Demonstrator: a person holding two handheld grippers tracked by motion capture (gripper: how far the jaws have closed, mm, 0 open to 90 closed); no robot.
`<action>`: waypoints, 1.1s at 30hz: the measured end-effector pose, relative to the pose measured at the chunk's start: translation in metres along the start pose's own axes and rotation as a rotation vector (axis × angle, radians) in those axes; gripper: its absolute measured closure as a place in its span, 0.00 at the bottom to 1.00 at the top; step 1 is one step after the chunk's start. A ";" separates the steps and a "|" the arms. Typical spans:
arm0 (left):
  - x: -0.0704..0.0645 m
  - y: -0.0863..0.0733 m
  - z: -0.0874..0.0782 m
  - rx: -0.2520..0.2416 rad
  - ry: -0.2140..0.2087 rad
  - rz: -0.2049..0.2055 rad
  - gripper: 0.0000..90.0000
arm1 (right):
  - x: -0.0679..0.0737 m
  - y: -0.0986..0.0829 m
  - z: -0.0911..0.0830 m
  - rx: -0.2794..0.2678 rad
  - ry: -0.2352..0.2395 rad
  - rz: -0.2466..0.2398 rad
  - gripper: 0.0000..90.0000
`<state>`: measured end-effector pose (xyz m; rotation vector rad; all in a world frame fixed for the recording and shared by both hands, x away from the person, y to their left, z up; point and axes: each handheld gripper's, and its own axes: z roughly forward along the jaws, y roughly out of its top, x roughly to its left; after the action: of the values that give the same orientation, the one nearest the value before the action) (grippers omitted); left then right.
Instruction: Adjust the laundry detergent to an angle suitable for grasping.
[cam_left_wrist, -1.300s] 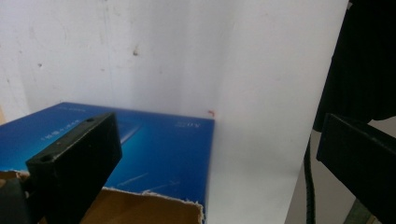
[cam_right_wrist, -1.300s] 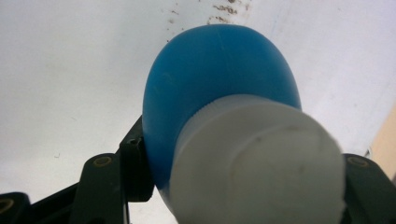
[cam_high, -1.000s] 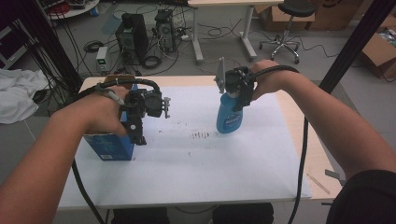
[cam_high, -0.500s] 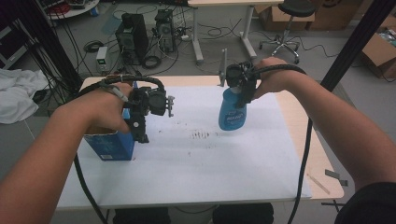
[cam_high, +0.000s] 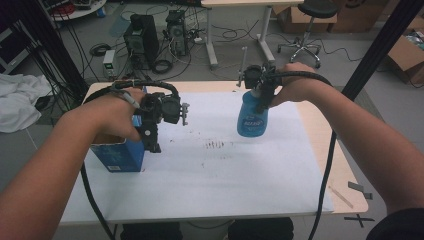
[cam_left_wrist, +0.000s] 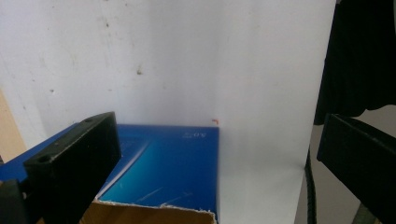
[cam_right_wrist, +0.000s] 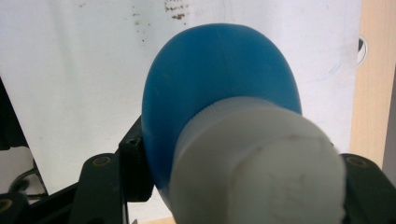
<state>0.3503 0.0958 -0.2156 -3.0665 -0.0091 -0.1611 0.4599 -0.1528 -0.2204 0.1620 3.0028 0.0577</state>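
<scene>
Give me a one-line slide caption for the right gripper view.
Right hand-held gripper clamped on the neck of a blue bottle with a white cap, held above the white table cover.

Both grippers, the left gripper (cam_high: 152, 142) and the right gripper (cam_high: 261, 97), are black with square black jaws showing round screw holes. A thick black cable (cam_high: 324, 170) trails from each. Forearms are bare.

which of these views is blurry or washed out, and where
Right gripper view: the white cap of the blue bottle sits so close to the lens that it is soft and out of focus, while the stained white sheet behind reads sharper. Left gripper view: the sheet is overexposed, the blue box darker, the near tool jaw slightly soft. High view: evenly lit, mildly soft throughout.
</scene>
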 end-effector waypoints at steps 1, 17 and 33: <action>0.000 0.000 0.000 0.005 -0.002 0.003 0.00 | 0.000 -0.001 0.000 -0.001 0.001 0.015 0.43; -0.002 0.005 0.001 -0.002 0.002 0.011 0.00 | -0.001 -0.002 0.015 0.009 0.015 0.218 0.43; -0.004 0.006 0.000 0.000 0.004 0.014 0.00 | 0.007 0.002 0.034 0.006 0.022 0.424 0.43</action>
<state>0.3462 0.0897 -0.2169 -3.0654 0.0127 -0.1660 0.4578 -0.1489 -0.2549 0.7985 2.9322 0.0929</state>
